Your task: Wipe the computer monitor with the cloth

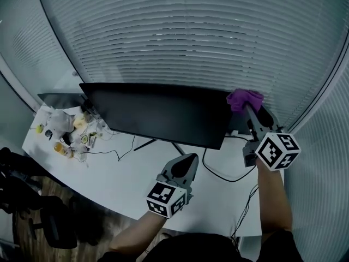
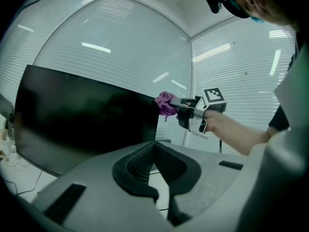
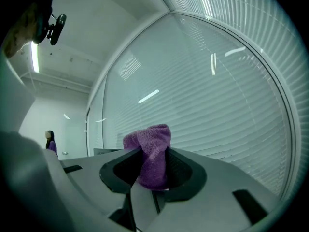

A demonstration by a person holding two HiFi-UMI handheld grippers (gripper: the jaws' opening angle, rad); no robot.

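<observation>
The black monitor (image 1: 158, 113) stands on the white desk (image 1: 125, 173), its screen dark. A purple cloth (image 1: 244, 99) sits at the monitor's top right corner, and my right gripper (image 1: 248, 107) is shut on it. In the left gripper view the cloth (image 2: 165, 103) meets the monitor's (image 2: 82, 124) upper right edge, with the right gripper (image 2: 179, 103) behind it. In the right gripper view the cloth (image 3: 152, 158) bulges up between the jaws of that gripper (image 3: 154, 151). My left gripper (image 1: 188, 160) hangs low in front of the screen, shut and empty (image 2: 154, 144).
Slatted blinds (image 1: 191, 37) run behind the monitor. Small yellow and white items (image 1: 65, 130) clutter the desk's left end, beside a second dark screen (image 1: 57, 99). Cables (image 1: 218, 171) trail under the monitor. An office chair (image 1: 49, 222) stands at the lower left.
</observation>
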